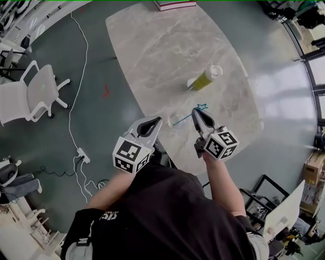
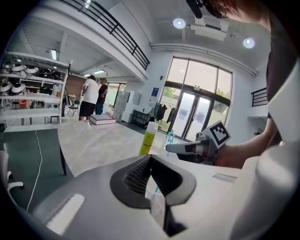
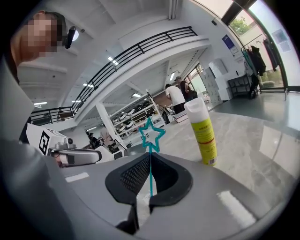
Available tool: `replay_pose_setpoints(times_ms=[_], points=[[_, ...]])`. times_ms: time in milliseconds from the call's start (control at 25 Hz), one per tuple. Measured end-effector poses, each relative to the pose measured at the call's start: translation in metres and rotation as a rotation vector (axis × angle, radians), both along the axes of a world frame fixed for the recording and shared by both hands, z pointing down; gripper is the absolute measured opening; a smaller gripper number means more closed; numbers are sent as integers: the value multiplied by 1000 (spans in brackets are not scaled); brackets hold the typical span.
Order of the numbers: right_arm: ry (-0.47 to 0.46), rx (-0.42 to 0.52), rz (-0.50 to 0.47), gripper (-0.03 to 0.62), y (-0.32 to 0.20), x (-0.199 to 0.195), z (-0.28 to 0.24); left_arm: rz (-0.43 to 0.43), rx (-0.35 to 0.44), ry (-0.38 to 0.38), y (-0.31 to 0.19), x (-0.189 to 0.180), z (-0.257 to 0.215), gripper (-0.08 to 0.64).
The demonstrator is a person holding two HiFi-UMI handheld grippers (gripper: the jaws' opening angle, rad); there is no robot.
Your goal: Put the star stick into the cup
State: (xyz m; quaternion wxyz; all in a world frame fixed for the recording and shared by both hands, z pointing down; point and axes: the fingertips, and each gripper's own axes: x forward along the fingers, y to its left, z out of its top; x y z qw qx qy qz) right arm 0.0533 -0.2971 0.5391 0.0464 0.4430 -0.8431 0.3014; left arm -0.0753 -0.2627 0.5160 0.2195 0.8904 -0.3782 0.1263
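A teal star stick (image 3: pixel 151 135) stands upright between the jaws of my right gripper (image 3: pixel 150 158), which is shut on its shaft. The star (image 1: pixel 202 107) pokes out past the jaw tips. In the head view the right gripper (image 1: pixel 196 112) hovers over the near part of the marble table (image 1: pixel 152 56), and the stick slants down-left toward a clear cup (image 1: pixel 176 120). Whether its lower end is inside the cup I cannot tell. My left gripper (image 1: pixel 156 122) sits just left of the cup with its jaws (image 2: pixel 150 158) closed and nothing visibly held.
A yellow spray can (image 1: pixel 205 78) with a white cap stands on the table beyond the cup. A stack of books (image 1: pixel 174 4) lies at the far edge. White chairs (image 1: pixel 35 91) and a power strip (image 1: pixel 83 155) with cables are on the floor at left. Two people (image 2: pixel 91 98) stand far off.
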Motion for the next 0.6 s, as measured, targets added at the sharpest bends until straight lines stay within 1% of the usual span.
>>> replay_pose_setpoints(times_ms=[240,600], points=[[4,-7,23,23,1,-2,14,21,-4,-3,-9,0,2,3],[18,-59,29,25,0,1,30,10,-25,0,-10,-3,8,3]])
